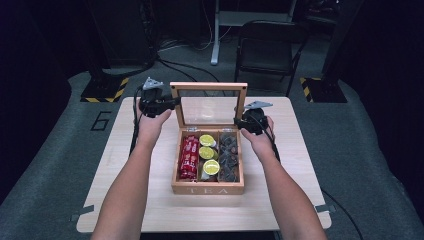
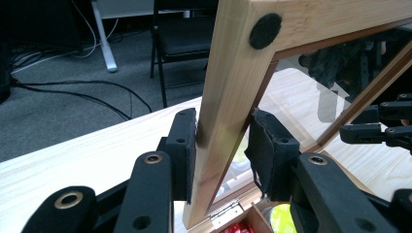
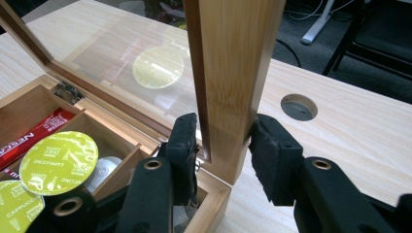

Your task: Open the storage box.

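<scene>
Standing upright at the back of the box (image 1: 207,189), the glass lid (image 1: 208,86) is gripped on both side rails: the left gripper (image 2: 221,150) has its jaws closed on the left rail, and the right gripper (image 3: 223,145) has its jaws closed on the right rail. Inside the box, which sits at the middle of the counter (image 1: 150,210), red sachets (image 1: 188,157) lie left of the green capsules (image 1: 209,154), and dark pods (image 1: 229,156) lie right of them.

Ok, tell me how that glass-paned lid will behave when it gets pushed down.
The lid is a rigid wooden frame on hinges, so it should swing rather than flex. Its pane looks fragile if dropped. Both grippers, left gripper and right gripper, clamp its side rails.
</scene>
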Motion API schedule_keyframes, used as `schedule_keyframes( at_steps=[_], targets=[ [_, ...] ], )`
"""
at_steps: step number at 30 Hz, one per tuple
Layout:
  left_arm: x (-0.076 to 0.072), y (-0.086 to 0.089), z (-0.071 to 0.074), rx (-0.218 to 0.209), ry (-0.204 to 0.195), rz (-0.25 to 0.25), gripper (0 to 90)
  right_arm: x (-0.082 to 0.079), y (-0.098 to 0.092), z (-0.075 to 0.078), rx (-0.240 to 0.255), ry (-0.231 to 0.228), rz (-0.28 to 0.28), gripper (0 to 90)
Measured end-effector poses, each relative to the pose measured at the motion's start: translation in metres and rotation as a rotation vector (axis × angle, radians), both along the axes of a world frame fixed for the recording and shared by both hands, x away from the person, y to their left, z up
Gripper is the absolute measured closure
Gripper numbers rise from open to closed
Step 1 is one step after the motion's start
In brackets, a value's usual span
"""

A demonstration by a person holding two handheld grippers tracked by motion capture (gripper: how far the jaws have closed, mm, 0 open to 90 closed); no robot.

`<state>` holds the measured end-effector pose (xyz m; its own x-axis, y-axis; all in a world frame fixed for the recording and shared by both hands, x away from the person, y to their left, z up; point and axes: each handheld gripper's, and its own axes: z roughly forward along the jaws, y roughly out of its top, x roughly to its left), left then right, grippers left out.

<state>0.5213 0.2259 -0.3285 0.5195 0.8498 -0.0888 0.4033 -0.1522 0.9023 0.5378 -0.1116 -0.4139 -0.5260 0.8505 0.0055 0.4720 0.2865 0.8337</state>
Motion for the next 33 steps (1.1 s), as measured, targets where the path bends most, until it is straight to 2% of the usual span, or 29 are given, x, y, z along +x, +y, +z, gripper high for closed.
schedule_keyframes(
  at_steps=[11, 15, 18, 25, 27, 29, 33],
  targets=[
    [0.001, 0.000, 0.000, -0.006, 0.006, -0.001, 63.1, 0.002, 0.000, -0.004, -0.013, -0.010, 0.006, 64.1],
    [0.000, 0.000, 0.000, -0.005, 0.006, 0.001, 63.2, 0.001, 0.000, -0.005, 0.004, -0.001, -0.007, 63.8],
    [0.000, 0.000, 0.000, -0.005, 0.007, 0.000, 63.2, 0.001, 0.001, -0.006, -0.011, -0.004, -0.009, 63.7],
    [0.001, 0.000, -0.001, -0.005, 0.004, 0.000, 63.2, 0.002, 0.002, -0.009, -0.011, 0.005, -0.009, 63.3],
    [0.001, 0.000, -0.001, -0.005, 0.004, -0.001, 63.2, 0.003, 0.001, -0.011, -0.028, 0.009, 0.000, 63.2],
    [0.001, 0.000, -0.001, -0.006, 0.004, -0.001, 63.3, 0.003, 0.002, -0.013, -0.023, 0.021, -0.006, 63.4],
    [0.000, 0.000, -0.001, -0.002, 0.002, 0.001, 63.3, 0.003, 0.002, -0.014, -0.023, 0.011, -0.005, 63.2]
  ],
)
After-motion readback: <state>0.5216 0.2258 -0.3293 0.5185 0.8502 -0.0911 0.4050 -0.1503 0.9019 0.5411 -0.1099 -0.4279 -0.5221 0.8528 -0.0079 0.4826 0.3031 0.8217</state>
